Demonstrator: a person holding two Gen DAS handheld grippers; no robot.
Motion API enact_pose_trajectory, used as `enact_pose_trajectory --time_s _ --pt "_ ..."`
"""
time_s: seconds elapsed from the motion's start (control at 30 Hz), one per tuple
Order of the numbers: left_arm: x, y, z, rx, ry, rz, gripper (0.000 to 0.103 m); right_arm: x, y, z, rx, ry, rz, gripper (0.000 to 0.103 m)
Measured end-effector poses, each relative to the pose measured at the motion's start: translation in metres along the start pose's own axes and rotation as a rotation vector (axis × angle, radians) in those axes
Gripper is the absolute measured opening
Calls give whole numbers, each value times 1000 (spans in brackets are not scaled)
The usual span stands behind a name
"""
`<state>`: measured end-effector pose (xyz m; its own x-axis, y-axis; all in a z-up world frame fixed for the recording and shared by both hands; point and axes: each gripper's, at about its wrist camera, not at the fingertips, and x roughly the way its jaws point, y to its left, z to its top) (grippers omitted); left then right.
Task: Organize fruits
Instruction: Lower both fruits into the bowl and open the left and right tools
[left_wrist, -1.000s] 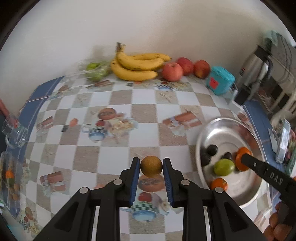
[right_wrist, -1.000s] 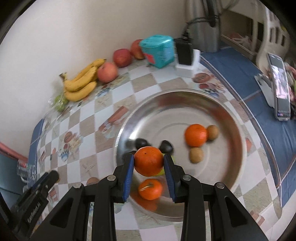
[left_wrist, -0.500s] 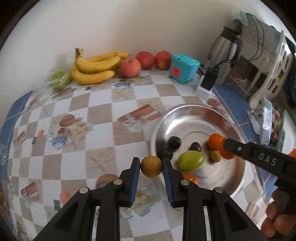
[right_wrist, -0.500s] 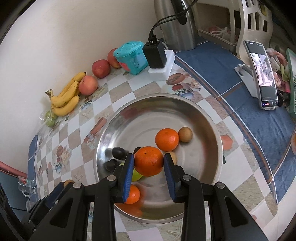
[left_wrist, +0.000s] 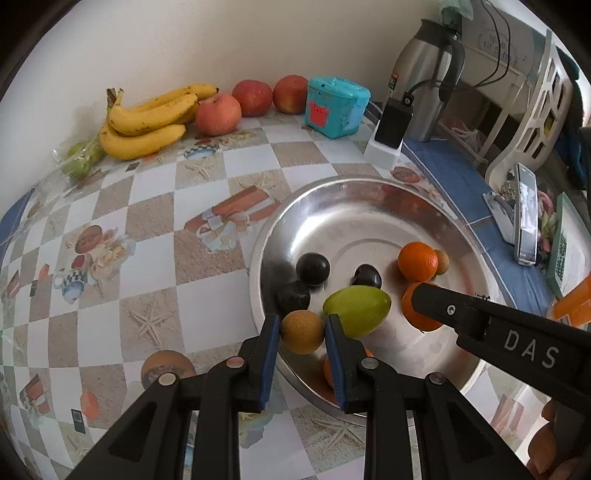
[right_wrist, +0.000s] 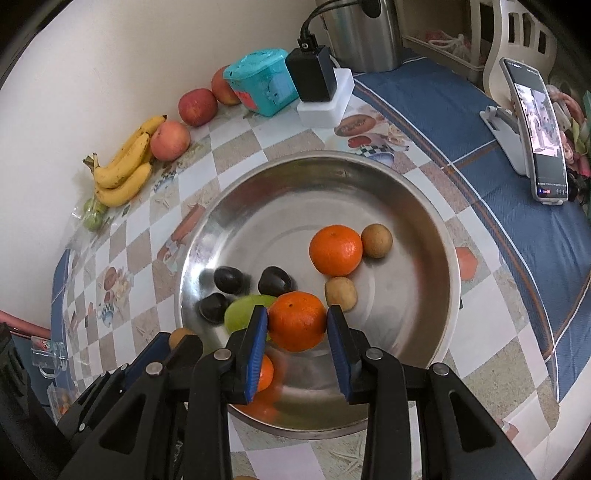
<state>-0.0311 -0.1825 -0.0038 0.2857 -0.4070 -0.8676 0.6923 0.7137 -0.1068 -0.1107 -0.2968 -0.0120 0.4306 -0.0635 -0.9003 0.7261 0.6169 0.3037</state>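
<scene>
My left gripper (left_wrist: 302, 332) is shut on a small brown round fruit (left_wrist: 302, 331), held just over the near left rim of the steel bowl (left_wrist: 369, 184). My right gripper (right_wrist: 297, 323) is shut on an orange (right_wrist: 297, 320) low over the near part of the bowl (right_wrist: 332, 157). In the bowl lie three dark plums (right_wrist: 228, 280), a green mango (left_wrist: 357, 311), another orange (right_wrist: 335, 249), a third orange (right_wrist: 264, 373) under the right gripper, and two small brown fruits (right_wrist: 376, 240). From the left wrist view one black finger (left_wrist: 480, 321) of the right gripper crosses the bowl.
Bananas (left_wrist: 147, 122), three apples (left_wrist: 218, 113), a bag of green fruit (left_wrist: 81, 162) and a teal box (left_wrist: 336, 107) line the back wall. A charger block (right_wrist: 317, 86) and a steel kettle (left_wrist: 424, 74) stand behind the bowl. A phone on a stand (right_wrist: 535, 129) is at the right.
My left gripper has carried the brown fruit to the right, from the checked cloth to the bowl's near left rim. The right gripper holds its orange slightly deeper over the bowl.
</scene>
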Motion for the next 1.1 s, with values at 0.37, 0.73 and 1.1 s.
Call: enact_pose_trajectory --time_s 0.37,0.73,1.1 --pt "4 -3 -1 9 18 6 28 5 3 -2 -12 31 -11 35" --pt "2 -1 -1 1 25 11 40 4 3 -1 -14 29 -11 36" --pt "4 44 -3 -211 115 1 40 6 8 -1 -34 43 4 35"
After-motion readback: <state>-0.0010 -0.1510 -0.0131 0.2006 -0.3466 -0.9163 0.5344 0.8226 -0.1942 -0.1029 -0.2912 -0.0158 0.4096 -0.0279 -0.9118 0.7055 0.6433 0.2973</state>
